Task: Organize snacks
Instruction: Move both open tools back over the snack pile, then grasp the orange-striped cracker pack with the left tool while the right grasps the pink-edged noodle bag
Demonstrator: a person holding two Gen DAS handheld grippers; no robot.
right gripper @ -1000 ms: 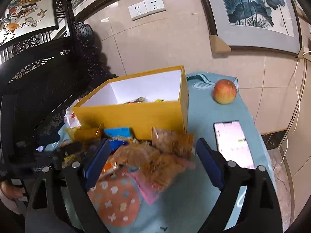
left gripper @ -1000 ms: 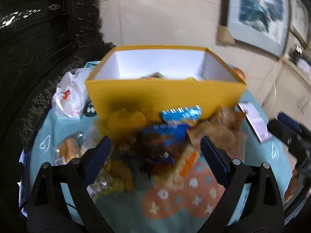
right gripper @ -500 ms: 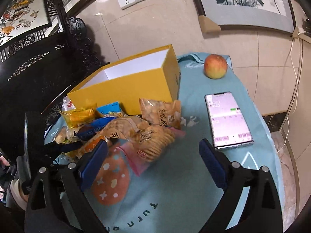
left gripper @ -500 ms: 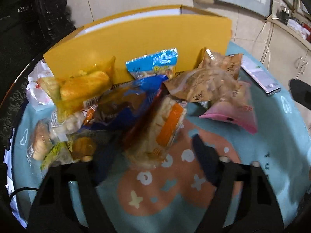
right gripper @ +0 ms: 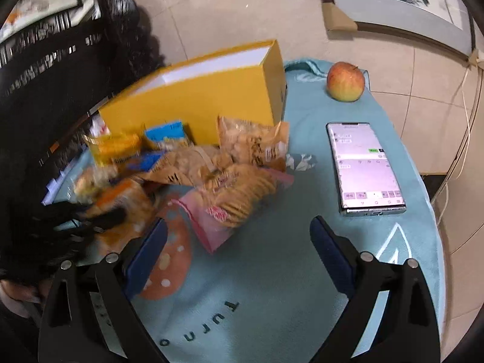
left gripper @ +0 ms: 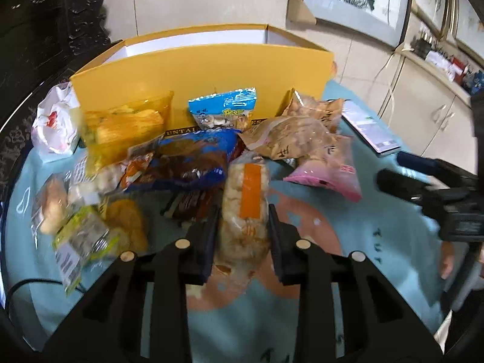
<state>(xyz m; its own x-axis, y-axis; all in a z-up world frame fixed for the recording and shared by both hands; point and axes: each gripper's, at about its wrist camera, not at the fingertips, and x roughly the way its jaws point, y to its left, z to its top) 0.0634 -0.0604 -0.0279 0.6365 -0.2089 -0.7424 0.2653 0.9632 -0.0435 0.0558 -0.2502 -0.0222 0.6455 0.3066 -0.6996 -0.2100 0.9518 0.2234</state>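
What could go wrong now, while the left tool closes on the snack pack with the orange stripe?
1. The left tool is closing on the rice cracker pack; a hard squeeze could crush the brittle crackers.
2. The pack's far end lies against the blue snack bag, so lifting may drag the pile.
3. The phone lies beside the pile; the open right tool could knock it.
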